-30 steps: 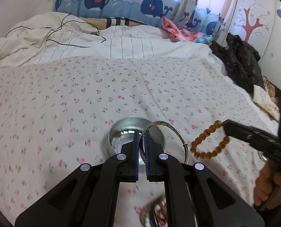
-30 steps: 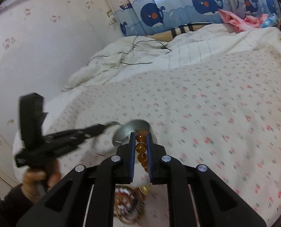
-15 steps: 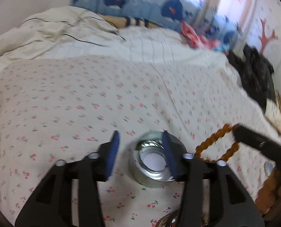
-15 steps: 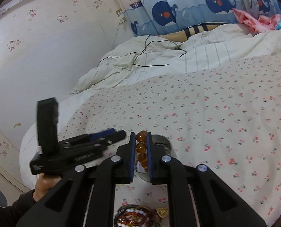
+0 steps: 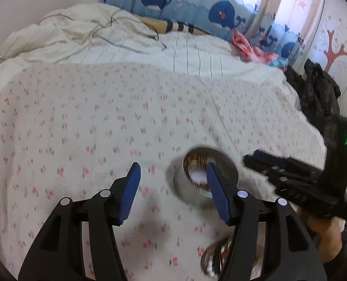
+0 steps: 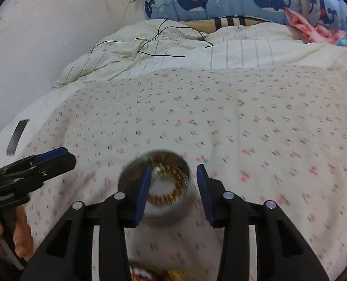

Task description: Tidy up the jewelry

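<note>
Blue-padded jaws of the right gripper have just been opening and stand parted with nothing pinched, straddling the steel bowl directly ahead at twelve o'clock; the amber bead bracelet lies coiled inside it. The left gripper has likewise spread, empty, with the same bowl off at two o'clock behind its right pad. Judging by this, the remaining jewelry, blurred at six o'clock beneath the right jaws, sits nearer that hand.
</note>
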Tool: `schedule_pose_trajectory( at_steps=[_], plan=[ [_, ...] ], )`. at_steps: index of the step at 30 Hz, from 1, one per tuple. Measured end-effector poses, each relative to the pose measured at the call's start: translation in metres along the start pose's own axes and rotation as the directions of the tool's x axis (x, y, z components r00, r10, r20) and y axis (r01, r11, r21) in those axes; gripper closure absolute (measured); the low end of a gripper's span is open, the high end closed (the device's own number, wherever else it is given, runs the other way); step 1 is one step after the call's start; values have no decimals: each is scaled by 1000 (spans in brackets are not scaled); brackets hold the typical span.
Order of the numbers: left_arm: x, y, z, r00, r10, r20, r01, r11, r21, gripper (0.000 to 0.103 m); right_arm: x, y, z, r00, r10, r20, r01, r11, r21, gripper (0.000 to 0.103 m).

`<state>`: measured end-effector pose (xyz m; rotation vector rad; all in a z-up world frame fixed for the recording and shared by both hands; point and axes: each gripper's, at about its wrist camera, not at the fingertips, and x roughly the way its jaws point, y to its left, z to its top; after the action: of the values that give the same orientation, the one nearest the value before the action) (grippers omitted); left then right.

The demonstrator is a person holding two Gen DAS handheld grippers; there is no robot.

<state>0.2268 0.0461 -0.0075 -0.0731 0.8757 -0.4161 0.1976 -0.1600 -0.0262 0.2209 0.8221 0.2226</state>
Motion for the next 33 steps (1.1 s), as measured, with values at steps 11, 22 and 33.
schedule_pose_trajectory(
  at_steps=[11, 22, 33],
  plan=[
    [6, -36, -70, 986, 0, -166, 33, 979, 199, 47, -49, -7, -115, 990, 4, -143, -10, 999, -48, 61],
    [17, -37, -77, 974, -20, -225, 66, 978, 199, 45, -10, -3, -106, 981, 67, -182, -66, 998, 8, 68],
    [23, -82, -91, 975, -58, -213, 136, 917, 375, 32, -32, -14, -96, 993, 26, -113, -23, 999, 23, 101]
  ],
)
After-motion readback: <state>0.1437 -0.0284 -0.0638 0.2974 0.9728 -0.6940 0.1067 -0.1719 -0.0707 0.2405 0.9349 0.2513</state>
